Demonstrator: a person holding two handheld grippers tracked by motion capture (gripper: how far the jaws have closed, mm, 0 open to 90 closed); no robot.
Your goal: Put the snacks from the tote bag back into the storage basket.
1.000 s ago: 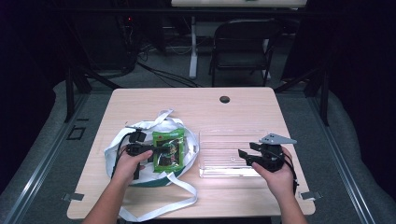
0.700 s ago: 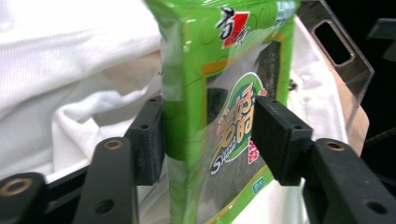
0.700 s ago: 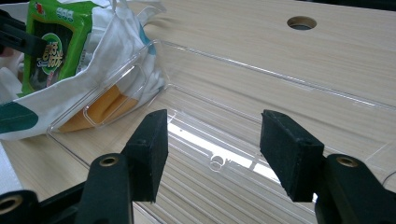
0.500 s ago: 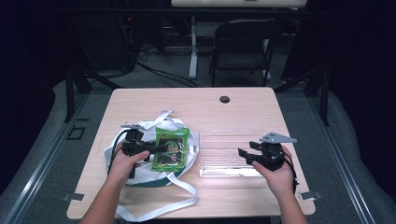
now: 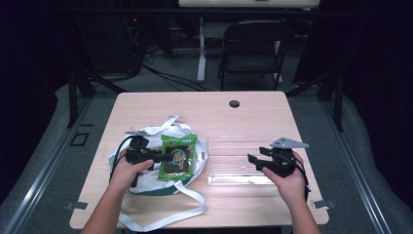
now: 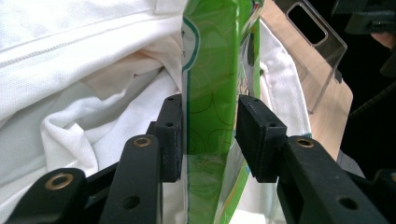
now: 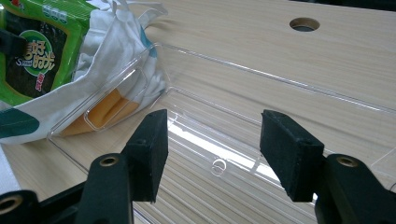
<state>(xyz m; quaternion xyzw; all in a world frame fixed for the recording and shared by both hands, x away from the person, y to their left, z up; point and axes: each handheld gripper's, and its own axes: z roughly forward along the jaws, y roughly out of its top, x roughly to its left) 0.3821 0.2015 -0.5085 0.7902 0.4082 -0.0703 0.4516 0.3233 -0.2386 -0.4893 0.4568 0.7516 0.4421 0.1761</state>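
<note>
Slippage is the main hazard at this moment. In the left gripper view, the left gripper point(image 6: 205, 135) has its two black jaws set either side of the green snack packet point(image 6: 212, 93), which stands edge-on between them; the left pad looks pressed against the film, while a narrow sliver seems to remain at the right pad, so the hold reads as closing or only light. In the high view the packet point(image 5: 178, 156) sits left of centre, resting on the white cloth bag point(image 5: 146, 183), whose straps trail toward the bottom edge of the frame. The clear plastic tray point(image 5: 238, 183) lies just right of the bag, and its near wall touches the cloth in the right gripper view.

The right gripper point(image 7: 212, 151) hovers over the tray's floor, jaws spread wide and holding nothing; in the high view it sits at the tray's right end.

Glossy film pinched near one edge could slide out if lifted quickly, or the packet could swing and crumple. Loose cloth beneath might drag up with it, since folds crowd the left jaw. If the packet goes to the tray, its light walls could be nudged sideways, because nothing pins it down.
</note>
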